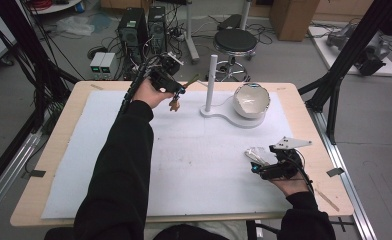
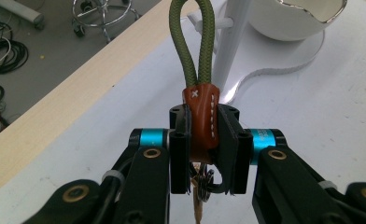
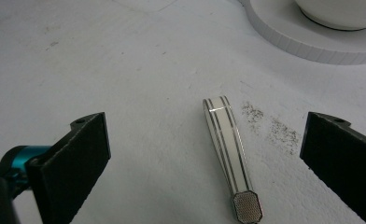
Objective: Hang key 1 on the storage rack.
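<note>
Much bare mat [image 1: 199, 150] between claws

Ahead of you the pale wooden desk [image 1: 59, 145] carries a white mat [image 1: 194, 150] that covers nearly all of its top. On the far part of the mat stands a white stand: a thin upright post [image 1: 211, 82] rising from a flat rounded base [image 1: 219, 113]. A white bowl [image 1: 251, 100] with a shiny, uneven rim sits on the same base, just beside the post. In the right gripper view you see a patch of dark specks [image 3: 270, 123] on the mat. Beyond the desk, on the grey floor, are a black round stool [image 1: 235, 41], two dark computer towers [image 1: 143, 27], two small grey boxes [image 1: 103, 62], loose cables [image 1: 99, 50] and a cardboard box [image 1: 294, 17].
</note>
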The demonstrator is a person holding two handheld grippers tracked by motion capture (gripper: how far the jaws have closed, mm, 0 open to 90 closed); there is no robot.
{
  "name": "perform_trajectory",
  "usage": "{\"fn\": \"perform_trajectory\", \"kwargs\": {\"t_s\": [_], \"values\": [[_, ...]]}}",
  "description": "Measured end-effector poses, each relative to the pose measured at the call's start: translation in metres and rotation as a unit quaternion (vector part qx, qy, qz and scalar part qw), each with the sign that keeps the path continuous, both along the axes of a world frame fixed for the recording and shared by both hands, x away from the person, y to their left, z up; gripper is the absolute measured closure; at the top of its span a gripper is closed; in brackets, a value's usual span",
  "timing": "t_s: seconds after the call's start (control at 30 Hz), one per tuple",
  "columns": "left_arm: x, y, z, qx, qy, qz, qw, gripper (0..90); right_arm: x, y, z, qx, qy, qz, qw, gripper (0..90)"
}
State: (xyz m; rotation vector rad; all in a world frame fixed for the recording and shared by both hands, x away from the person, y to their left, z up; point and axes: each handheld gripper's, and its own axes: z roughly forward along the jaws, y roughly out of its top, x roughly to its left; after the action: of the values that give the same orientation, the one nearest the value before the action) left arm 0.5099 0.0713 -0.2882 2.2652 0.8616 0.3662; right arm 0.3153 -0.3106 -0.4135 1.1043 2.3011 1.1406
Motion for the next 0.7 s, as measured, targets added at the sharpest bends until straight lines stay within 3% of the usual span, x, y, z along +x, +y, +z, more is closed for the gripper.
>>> {"fn": "perform_trajectory", "kwargs": {"t_s": [0.33,0.7], "values": [[0.004,-0.012,-0.013,0.007,0.008,-0.009,0.9999,75.5,0.0,-0.001,-0.001,0.0,0.001,0.0,1.0,0.6],[0.013,-0.031,-0.041,0.021,0.025,-0.015,0.9993,75.3,0.0,-0.003,-0.002,0.002,0.004,0.0,1.0,0.6]]}}
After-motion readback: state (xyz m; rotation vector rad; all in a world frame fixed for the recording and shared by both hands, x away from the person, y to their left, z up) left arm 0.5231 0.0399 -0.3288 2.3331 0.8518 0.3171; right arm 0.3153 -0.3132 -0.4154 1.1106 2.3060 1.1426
